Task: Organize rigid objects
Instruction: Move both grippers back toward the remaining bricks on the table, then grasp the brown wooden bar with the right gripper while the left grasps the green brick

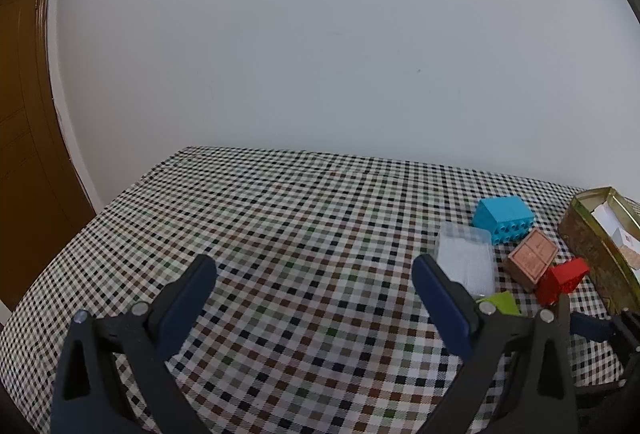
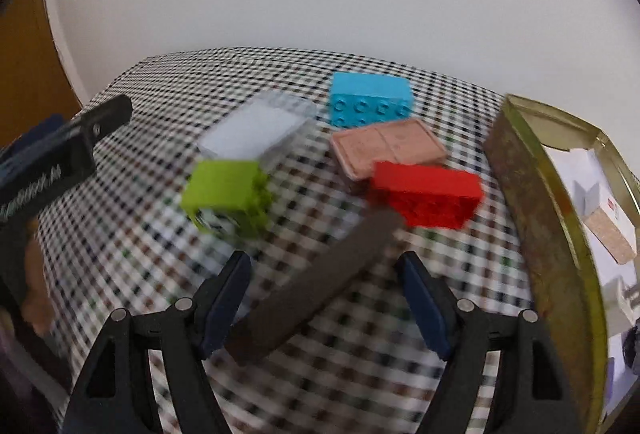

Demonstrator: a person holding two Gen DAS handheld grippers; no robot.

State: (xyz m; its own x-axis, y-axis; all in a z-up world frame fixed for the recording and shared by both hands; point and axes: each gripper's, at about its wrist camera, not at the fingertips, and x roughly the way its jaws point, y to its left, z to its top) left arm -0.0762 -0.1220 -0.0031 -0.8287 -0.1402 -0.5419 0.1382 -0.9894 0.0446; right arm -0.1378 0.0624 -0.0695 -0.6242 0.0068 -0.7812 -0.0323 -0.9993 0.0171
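Note:
On the checked tablecloth lie a blue brick (image 2: 370, 103), a clear plastic box (image 2: 260, 130), a green brick (image 2: 228, 194), a pink flat block (image 2: 386, 146), a red brick (image 2: 428, 194) and a dark brown bar (image 2: 316, 290). My right gripper (image 2: 326, 270) is open, with the brown bar lying between its jaws on the cloth. My left gripper (image 1: 314, 266) is open and empty over bare cloth, left of the clear box (image 1: 466, 260), blue brick (image 1: 504, 218), pink block (image 1: 530, 262), red brick (image 1: 562, 278) and a sliver of the green brick (image 1: 500, 302).
An open gold tin (image 2: 536, 202) holding white cards and a cork block stands at the right; it also shows in the left wrist view (image 1: 588, 246). A white wall lies behind the table. A brown door (image 1: 20, 154) is at the left. The left gripper's body (image 2: 52, 154) appears at left.

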